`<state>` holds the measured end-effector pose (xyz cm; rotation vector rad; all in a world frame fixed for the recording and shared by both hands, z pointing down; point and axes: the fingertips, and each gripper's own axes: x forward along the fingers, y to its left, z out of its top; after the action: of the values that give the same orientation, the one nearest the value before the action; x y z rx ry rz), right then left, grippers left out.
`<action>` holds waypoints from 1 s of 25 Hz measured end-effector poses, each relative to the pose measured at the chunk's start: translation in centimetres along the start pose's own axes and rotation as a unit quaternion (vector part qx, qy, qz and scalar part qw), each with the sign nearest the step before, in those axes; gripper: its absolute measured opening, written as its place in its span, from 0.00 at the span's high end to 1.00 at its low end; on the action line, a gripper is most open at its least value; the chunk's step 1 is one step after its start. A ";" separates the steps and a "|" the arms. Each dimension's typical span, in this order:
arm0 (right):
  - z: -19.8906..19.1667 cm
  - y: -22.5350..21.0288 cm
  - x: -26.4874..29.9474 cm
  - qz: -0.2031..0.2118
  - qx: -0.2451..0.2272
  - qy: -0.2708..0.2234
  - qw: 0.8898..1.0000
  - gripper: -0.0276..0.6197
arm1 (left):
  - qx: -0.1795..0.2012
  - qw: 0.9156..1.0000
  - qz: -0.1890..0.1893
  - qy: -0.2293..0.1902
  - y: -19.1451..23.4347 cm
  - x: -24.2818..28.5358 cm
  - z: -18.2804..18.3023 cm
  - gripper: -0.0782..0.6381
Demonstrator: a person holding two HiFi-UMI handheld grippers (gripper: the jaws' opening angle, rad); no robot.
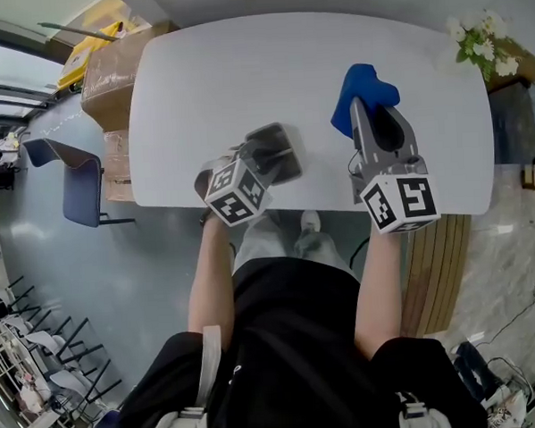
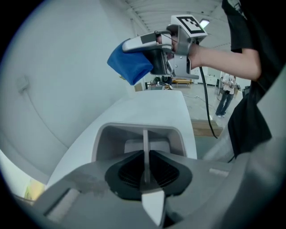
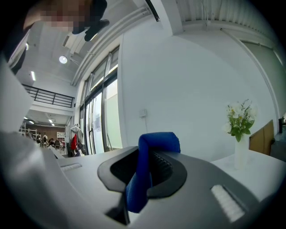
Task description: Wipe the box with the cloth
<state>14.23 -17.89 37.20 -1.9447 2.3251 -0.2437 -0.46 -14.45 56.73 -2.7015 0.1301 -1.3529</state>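
Observation:
A blue cloth (image 1: 361, 92) hangs bunched from my right gripper (image 1: 359, 105), which is shut on it above the right part of the white table (image 1: 242, 76). In the right gripper view the cloth (image 3: 147, 165) runs down between the jaws. My left gripper (image 1: 278, 150) is blurred, near the table's front edge. In the left gripper view its jaws are shut on a thin white wall of the pale box (image 2: 138, 134), whose open recess faces the camera. Beyond it, the right gripper (image 2: 147, 44) holds the cloth (image 2: 129, 65) up in the air, apart from the box.
A vase of white flowers (image 1: 482, 41) stands at the table's far right corner. Cardboard boxes (image 1: 108, 74) and a blue chair (image 1: 78, 187) sit off the table's left side. Wooden slats (image 1: 439, 253) lie on the floor at the right.

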 end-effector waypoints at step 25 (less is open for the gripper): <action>2.5 11.9 -2.2 0.301 -0.100 0.004 0.948 0.87 | -0.083 0.960 0.091 -0.250 2.0 -12.6 6.5 0.83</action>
<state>3.58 -13.80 32.46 -1.1913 2.8949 0.0407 -2.81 -14.34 42.59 -2.9809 0.4440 -0.6071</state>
